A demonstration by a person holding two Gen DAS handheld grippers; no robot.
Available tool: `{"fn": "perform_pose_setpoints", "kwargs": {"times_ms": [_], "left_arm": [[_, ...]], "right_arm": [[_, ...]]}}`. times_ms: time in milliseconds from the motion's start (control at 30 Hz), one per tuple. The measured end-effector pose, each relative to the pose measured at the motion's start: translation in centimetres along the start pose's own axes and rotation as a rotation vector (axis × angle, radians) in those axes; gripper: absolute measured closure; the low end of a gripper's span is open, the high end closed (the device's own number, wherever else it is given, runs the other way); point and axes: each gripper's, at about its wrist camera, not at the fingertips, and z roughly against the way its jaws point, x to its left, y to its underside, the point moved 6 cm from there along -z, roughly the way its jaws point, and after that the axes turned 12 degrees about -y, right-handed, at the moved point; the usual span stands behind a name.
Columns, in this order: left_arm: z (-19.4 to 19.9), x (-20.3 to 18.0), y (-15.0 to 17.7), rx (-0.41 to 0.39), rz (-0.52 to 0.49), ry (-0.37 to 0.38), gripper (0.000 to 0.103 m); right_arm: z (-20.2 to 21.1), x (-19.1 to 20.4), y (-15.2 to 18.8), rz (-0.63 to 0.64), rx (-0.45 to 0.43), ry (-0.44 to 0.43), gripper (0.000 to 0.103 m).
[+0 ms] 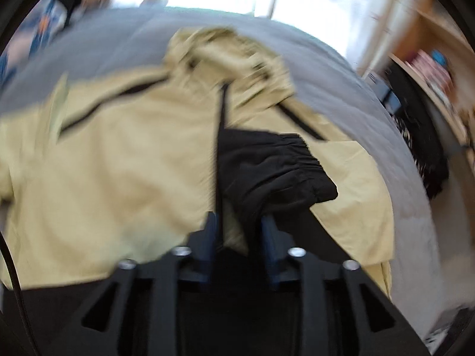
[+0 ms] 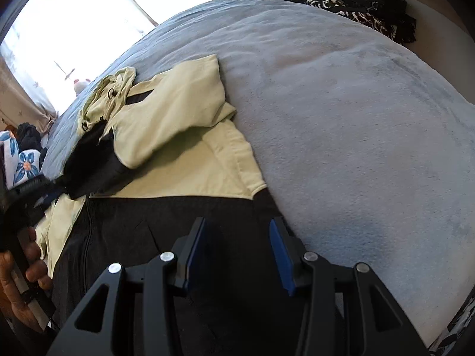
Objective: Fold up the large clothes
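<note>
My left gripper pinches the black cuff over the jacket, which lies on the bed. I'd lay that sleeve flat across the chest. My right gripper hovers wide, holding nothing.

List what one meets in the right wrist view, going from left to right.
Hand holding the left tool → black sleeve → yellow jacket → grey blanket.
</note>
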Motion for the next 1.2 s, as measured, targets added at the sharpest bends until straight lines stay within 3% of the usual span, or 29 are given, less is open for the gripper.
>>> {"fn": "perform_pose_setpoints", "kwargs": {"times_ms": [200, 300, 400, 567, 767, 1033, 1100, 1167, 1200], "left_arm": [[-1.1, 5.9, 0.9, 0.034, 0.130, -0.017, 0.058], [-0.8, 6.4, 0.8, 0.016, 0.108, -0.032, 0.055], [0.1, 4.7, 0.2, -0.027, -0.003, -0.054, 0.055], [1.6, 0.0, 0.6, -0.113, -0.251, -0.102, 0.038], [0.3, -6.0, 2.1, -0.136, -0.569, -0.199, 0.033], [-3.9, -10.0, 2.7, -0.150, -0.774, -0.355, 0.034], [-4.4, -10.9, 2.6, -0.175, -0.816, -0.390, 0.040], [-4.7, -11.4, 2.4, -0.166, -0.836, -0.384, 0.077], [-4.6, -11.6, 2.1, -0.166, -0.830, -0.380, 0.083]], "right_arm": [[-0.2, 1.1, 0.2, 0.037, 0.005, -0.001, 0.059], [-0.2, 1.5, 0.4, 0.051, 0.008, 0.004, 0.059], [-0.3, 1.8, 0.7, 0.062, 0.015, 0.010, 0.059], [-0.4, 2.2, 0.9, 0.084, 0.019, 0.021, 0.059], [-0.5, 2.4, 1.0, 0.088, 0.025, 0.017, 0.059], [-0.6, 2.4, 1.3, 0.096, 0.035, 0.014, 0.059], [-0.6, 2.3, 1.3, 0.091, 0.035, 0.010, 0.059], [-0.6, 2.3, 1.3, 0.090, 0.035, 0.010, 0.059], [-0.6, 2.3, 1.3, 0.089, 0.035, 0.010, 0.059]]}}
